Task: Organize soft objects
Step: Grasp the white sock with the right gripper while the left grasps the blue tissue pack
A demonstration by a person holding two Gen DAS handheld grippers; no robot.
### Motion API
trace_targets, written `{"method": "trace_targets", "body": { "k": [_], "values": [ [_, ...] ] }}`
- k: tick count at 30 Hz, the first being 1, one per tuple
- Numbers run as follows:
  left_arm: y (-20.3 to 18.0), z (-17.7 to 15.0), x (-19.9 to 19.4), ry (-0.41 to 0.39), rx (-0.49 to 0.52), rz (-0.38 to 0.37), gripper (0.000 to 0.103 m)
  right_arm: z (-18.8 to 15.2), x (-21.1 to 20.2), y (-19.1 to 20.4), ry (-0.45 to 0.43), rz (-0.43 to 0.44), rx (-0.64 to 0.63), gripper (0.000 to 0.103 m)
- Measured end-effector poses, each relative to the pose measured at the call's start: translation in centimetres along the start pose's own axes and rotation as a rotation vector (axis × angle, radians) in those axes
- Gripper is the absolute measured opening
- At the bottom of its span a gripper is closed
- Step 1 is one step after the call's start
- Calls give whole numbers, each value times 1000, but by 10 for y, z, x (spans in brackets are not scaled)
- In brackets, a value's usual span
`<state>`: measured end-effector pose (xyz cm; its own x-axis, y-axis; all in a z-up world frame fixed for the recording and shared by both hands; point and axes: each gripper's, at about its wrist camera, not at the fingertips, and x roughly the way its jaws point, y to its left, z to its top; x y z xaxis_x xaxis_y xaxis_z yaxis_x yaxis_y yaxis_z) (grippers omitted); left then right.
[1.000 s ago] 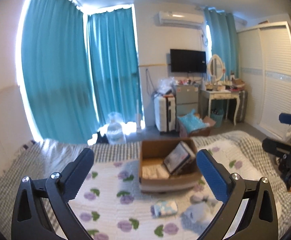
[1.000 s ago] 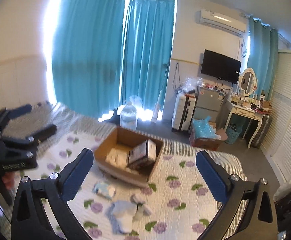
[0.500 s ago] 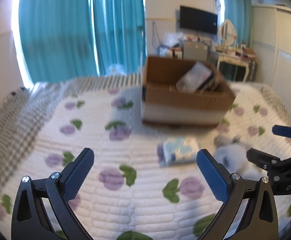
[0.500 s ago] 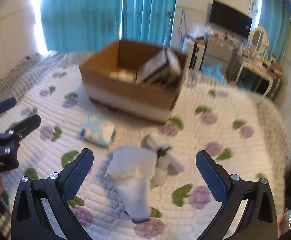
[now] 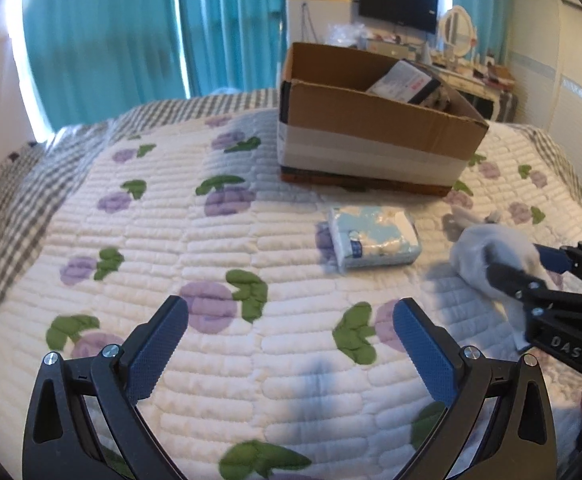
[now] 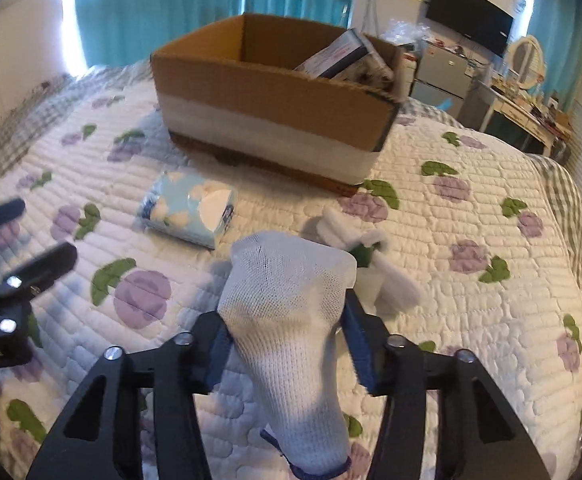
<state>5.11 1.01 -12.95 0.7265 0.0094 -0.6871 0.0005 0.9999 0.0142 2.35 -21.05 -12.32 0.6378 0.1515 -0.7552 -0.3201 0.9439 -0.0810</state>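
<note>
The right gripper [image 6: 287, 344] is pitched down at the quilt [image 6: 471, 200], its jaws just closed onto a white sock [image 6: 291, 320], now pinched. The left gripper [image 5: 291, 344] is held wide open, empty. A tissue pack [image 5: 373, 236] is seen before the cardboard box [image 5: 371, 136]; only the right view catches more socks [image 6: 371, 248] behind.

white knit sock [image 6: 291, 320], matt cardboard box [image 6: 267, 96], glossy plastic tissue pack [image 6: 189, 210], quilted bedspread [image 5: 251, 360].
</note>
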Motion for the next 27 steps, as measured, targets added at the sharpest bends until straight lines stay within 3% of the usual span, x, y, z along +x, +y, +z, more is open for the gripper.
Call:
{"method": "trace_targets", "body": {
  "k": [8,14,20,27],
  "values": [
    [-19,12,-18,-8,12,-26,103,18,-52,-15,-114,57,34,46],
    [-40,41,-14,-25,12,-33,103,52,-73,-37,-198,39,15,46],
    [-58,63,23,-22,27,-11,102,82,-44,-61,-180,46,-7,46],
    [-66,58,76,57,39,-15,102,72,-5,-78,-174,67,14,46]
  ]
}}
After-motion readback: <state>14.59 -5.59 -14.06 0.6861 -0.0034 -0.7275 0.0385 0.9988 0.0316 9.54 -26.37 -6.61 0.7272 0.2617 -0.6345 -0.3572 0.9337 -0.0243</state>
